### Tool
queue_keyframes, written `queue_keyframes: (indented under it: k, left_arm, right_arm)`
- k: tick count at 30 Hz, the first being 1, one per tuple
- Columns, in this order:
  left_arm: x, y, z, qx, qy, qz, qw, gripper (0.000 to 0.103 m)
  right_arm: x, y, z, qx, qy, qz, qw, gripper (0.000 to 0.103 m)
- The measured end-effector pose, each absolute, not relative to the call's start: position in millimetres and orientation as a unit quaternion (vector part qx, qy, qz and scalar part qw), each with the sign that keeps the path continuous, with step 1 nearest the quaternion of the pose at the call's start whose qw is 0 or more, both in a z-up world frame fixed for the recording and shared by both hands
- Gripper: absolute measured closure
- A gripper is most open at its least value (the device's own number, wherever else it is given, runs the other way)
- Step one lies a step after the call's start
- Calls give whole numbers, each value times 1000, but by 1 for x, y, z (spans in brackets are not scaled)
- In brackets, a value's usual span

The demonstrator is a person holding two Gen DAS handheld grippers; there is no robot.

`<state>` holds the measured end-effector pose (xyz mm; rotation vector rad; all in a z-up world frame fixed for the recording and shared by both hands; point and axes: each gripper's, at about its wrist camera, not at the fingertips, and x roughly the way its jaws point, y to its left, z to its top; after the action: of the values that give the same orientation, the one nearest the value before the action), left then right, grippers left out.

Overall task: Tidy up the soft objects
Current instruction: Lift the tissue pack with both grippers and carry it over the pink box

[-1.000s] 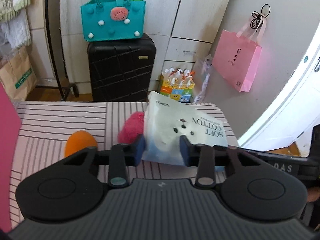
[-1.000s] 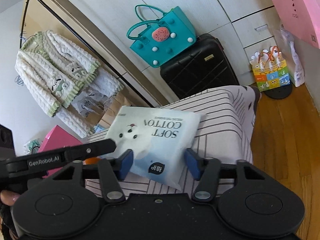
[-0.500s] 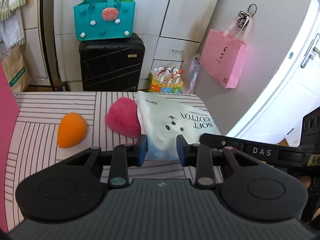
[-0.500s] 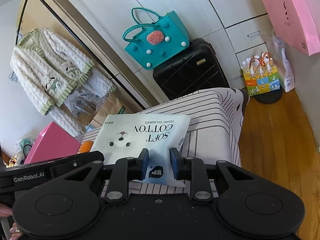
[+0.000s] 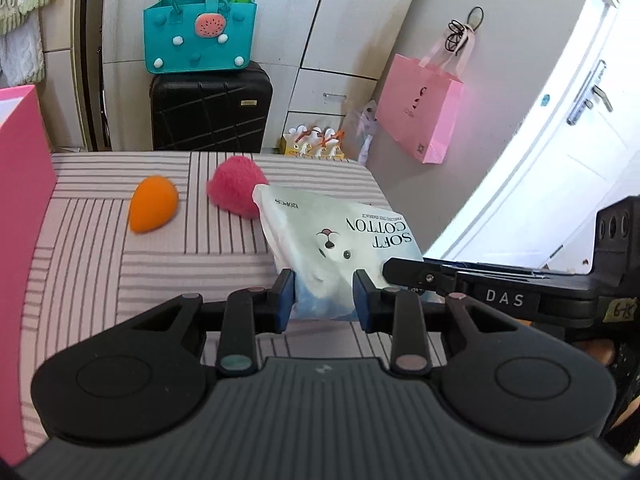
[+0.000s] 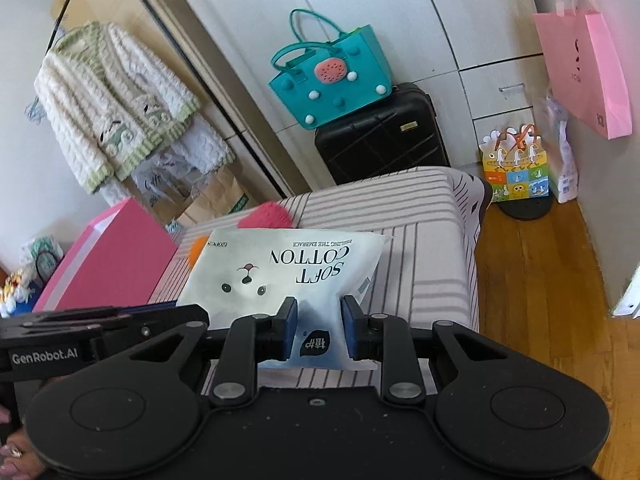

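Observation:
A white "SOFT COTTON" pack [image 5: 336, 240] with a dog face is held tilted above the striped table [image 5: 160, 272]. My left gripper [image 5: 324, 304] is shut on its near edge. My right gripper [image 6: 319, 330] is shut on the same pack [image 6: 288, 268] at its blue bottom corner. An orange soft egg-shaped sponge [image 5: 153, 209] and a pink fluffy puff [image 5: 236, 190] lie on the table beyond the pack. The puff [image 6: 266, 216] also shows in the right wrist view, partly hidden by the pack.
A pink box [image 5: 20, 184] stands at the table's left edge, also in the right wrist view [image 6: 108, 260]. Behind the table stand a black suitcase [image 5: 210, 108] with a teal bag [image 5: 200, 36] on it. A pink paper bag [image 5: 420, 116] hangs at right. Wooden floor [image 6: 540, 280] lies right of the table.
My right gripper closed on the pack's bottom corner. Both grippers pulled back, lifting the pack off the pink puff, so the puff and the orange sponge show fully.

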<state>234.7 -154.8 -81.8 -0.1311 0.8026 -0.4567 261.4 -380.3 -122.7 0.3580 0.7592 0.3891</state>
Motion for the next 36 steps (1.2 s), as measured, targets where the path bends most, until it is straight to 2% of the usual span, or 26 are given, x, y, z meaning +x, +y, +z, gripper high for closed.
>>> queue_keyframes:
  k: [5, 13, 27, 36]
  left_arm:
    - [218, -146, -78, -47, 424, -218, 878, 73]
    - [186, -128, -69, -30, 428, -236, 872, 73]
    - [151, -80, -40, -32, 425, -283, 859, 73]
    - [120, -33, -17, -22, 395, -283, 874, 73]
  right_arm:
    - [241, -366, -115, 151, 394, 191, 886, 72]
    - [206, -341, -94, 106, 407, 198, 885, 68]
    - [170, -304, -60, 56, 412, 242, 877, 63]
    - [146, -264, -26, 20, 399, 292, 869, 61]
